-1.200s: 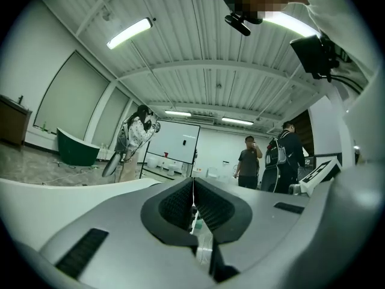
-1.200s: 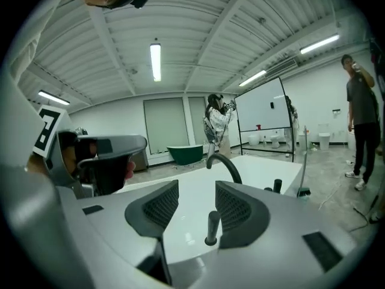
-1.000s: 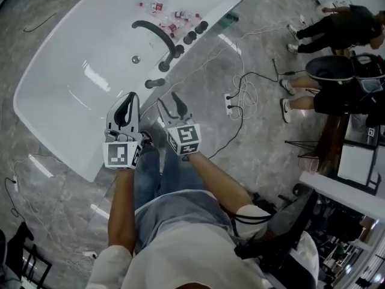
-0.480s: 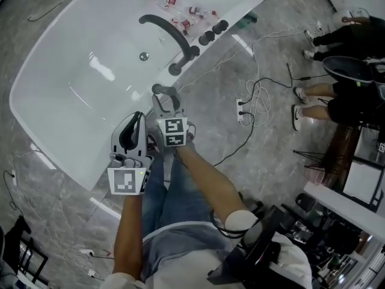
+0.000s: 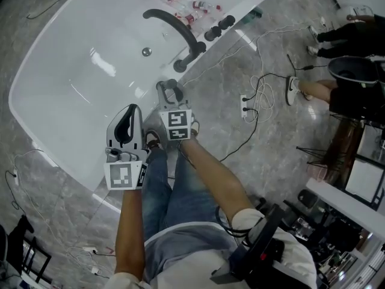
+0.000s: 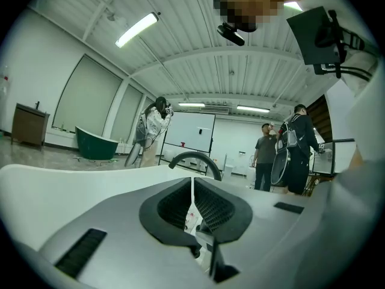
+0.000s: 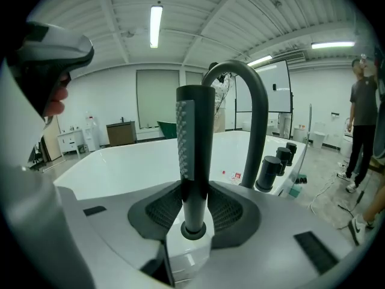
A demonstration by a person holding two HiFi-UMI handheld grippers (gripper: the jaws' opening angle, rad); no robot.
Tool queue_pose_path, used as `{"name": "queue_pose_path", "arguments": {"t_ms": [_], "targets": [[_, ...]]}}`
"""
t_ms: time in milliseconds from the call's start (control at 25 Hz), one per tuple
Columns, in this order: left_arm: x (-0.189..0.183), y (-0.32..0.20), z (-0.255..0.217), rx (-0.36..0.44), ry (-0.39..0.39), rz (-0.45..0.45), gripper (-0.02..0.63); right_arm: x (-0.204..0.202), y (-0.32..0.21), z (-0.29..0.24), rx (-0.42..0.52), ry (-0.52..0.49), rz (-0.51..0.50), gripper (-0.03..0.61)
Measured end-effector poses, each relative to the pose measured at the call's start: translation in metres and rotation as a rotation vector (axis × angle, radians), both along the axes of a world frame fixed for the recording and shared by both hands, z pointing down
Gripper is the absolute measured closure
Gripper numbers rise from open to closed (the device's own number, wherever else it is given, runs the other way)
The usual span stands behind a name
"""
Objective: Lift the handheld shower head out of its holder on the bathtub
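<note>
Right gripper (image 7: 194, 191): jaws clamped on the dark, cylindrical handheld shower head (image 7: 195, 137), one pad on each side of its lower shaft. The shower head stands upright, its foot in the round dark collar of its holder (image 7: 194, 229) on the bathtub's rim.

The dark curved metal faucet spout (image 7: 255, 113) rises just beside and behind the shower head and arcs over near its top. Three dark round knobs (image 7: 277, 161) line the same rim, farther along.

In the head view the white oval bathtub (image 5: 42, 89) lies diagonally. The holder sits on its long edge nearest the person, close to that edge's outer lip. Beyond the lip is grey marbled floor (image 5: 271, 143), with loose black and white cables (image 5: 252, 101) near the rim.

Left gripper (image 5: 132, 110): jaws together, a thin slit between the pads. It is held over the rim, beside the right gripper but apart from it.

Small red-and-white items (image 5: 186, 8) lie in the bathtub's far end.
</note>
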State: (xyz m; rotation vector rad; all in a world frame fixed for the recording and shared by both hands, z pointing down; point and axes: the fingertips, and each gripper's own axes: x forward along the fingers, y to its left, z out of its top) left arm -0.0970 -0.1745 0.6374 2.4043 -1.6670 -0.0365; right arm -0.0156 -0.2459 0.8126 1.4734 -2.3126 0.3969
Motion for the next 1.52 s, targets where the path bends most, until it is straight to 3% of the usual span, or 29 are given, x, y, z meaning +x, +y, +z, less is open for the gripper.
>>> {"name": "queue_pose_path", "arguments": {"t_ms": [240, 440, 640, 840, 1240, 1520], "targets": [[-0.010, -0.009, -0.029, 0.018, 0.035, -0.030, 0.595, 0.008, 0.014, -0.062, 0.035, -0.059, 0.002, 0.442], [0.012, -0.002, -0.100, 0.026, 0.119, 0.090, 0.595, 0.014, 0.040, -0.166, 0.099, -0.116, -0.051, 0.442], [0.037, 0.026, -0.168, 0.061, 0.046, 0.178, 0.595, 0.024, 0.079, -0.271, 0.163, -0.145, -0.097, 0.442], [0.042, 0.060, -0.242, 0.086, 0.034, 0.238, 0.595, 0.035, 0.115, -0.369, 0.197, -0.182, -0.094, 0.442], [0.042, 0.098, -0.386, 0.181, 0.068, 0.273, 0.595, 0.049, 0.188, -0.550, 0.264, -0.248, -0.107, 0.442], [0.056, 0.107, -0.462, 0.263, 0.095, 0.315, 0.595, 0.065, 0.209, -0.652, 0.367, -0.335, -0.107, 0.442]]}}
